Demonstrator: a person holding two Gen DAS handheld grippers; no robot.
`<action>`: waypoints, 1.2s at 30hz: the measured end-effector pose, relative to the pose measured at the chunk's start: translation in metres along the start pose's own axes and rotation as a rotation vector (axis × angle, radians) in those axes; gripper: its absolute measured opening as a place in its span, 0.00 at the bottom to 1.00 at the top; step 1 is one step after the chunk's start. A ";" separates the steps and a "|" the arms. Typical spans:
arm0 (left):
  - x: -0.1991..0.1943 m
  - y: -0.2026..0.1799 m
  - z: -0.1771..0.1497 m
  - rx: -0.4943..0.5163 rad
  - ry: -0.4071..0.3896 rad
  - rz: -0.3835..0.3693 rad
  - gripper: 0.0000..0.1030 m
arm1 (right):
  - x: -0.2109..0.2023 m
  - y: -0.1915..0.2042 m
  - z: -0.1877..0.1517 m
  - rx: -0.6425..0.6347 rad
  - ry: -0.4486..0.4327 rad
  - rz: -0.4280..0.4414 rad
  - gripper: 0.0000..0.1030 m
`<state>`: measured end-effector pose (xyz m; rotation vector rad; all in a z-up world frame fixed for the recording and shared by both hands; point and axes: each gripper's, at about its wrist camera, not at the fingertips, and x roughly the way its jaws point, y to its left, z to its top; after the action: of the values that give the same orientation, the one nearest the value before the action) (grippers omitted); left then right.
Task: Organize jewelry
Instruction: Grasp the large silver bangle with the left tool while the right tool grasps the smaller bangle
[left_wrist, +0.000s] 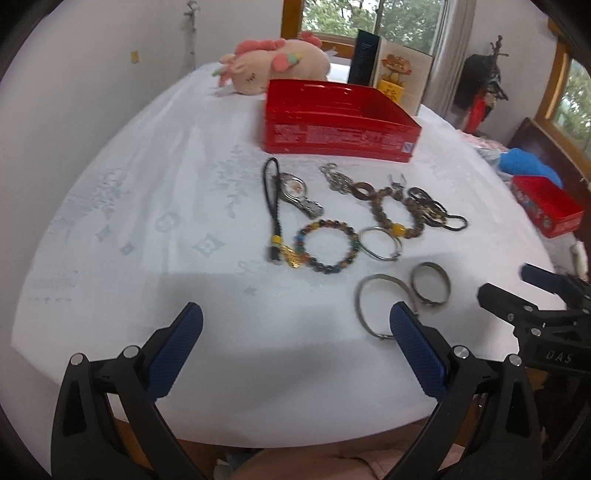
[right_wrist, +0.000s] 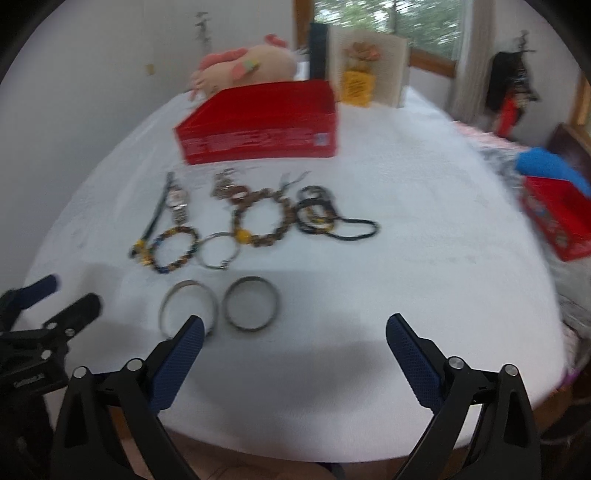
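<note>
Jewelry lies spread on a white tablecloth (left_wrist: 147, 221) in front of an open red box (left_wrist: 340, 122) (right_wrist: 258, 125). Among the pieces are a watch (left_wrist: 295, 192), a black cord with a yellow bead (left_wrist: 273, 210), a multicolour bead bracelet (left_wrist: 327, 245), a silver hoop (left_wrist: 380, 254), a brown bead bracelet (left_wrist: 384, 218) and black cords (left_wrist: 432, 210). Two metal bangles (right_wrist: 173, 291) (right_wrist: 251, 326) lie nearest. My left gripper (left_wrist: 295, 310) is open and holds nothing; its right finger overlaps one bangle (left_wrist: 384, 277). My right gripper (right_wrist: 295, 320) is open above the cloth just behind the bangles, also holding nothing.
A pink plush toy (left_wrist: 273, 66), a dark box (left_wrist: 364, 59) and an open card (left_wrist: 402, 74) stand behind the red box. A small red tin (left_wrist: 546, 206) and a blue cloth (left_wrist: 528, 166) sit at the right edge. The table's front edge runs just below both grippers.
</note>
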<state>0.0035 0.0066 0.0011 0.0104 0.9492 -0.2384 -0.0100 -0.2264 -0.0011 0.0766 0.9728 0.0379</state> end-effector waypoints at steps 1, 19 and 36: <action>0.002 -0.001 0.001 0.000 0.010 -0.021 0.97 | 0.000 -0.001 0.002 -0.015 0.001 0.008 0.95; 0.076 -0.034 0.020 0.046 0.358 -0.192 0.64 | 0.059 -0.009 0.029 -0.084 0.311 0.242 0.40; 0.093 -0.058 0.034 0.133 0.385 -0.117 0.26 | 0.084 0.006 0.041 -0.164 0.341 0.178 0.24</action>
<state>0.0709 -0.0725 -0.0487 0.1264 1.3172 -0.4173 0.0712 -0.2165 -0.0467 0.0048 1.2979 0.3023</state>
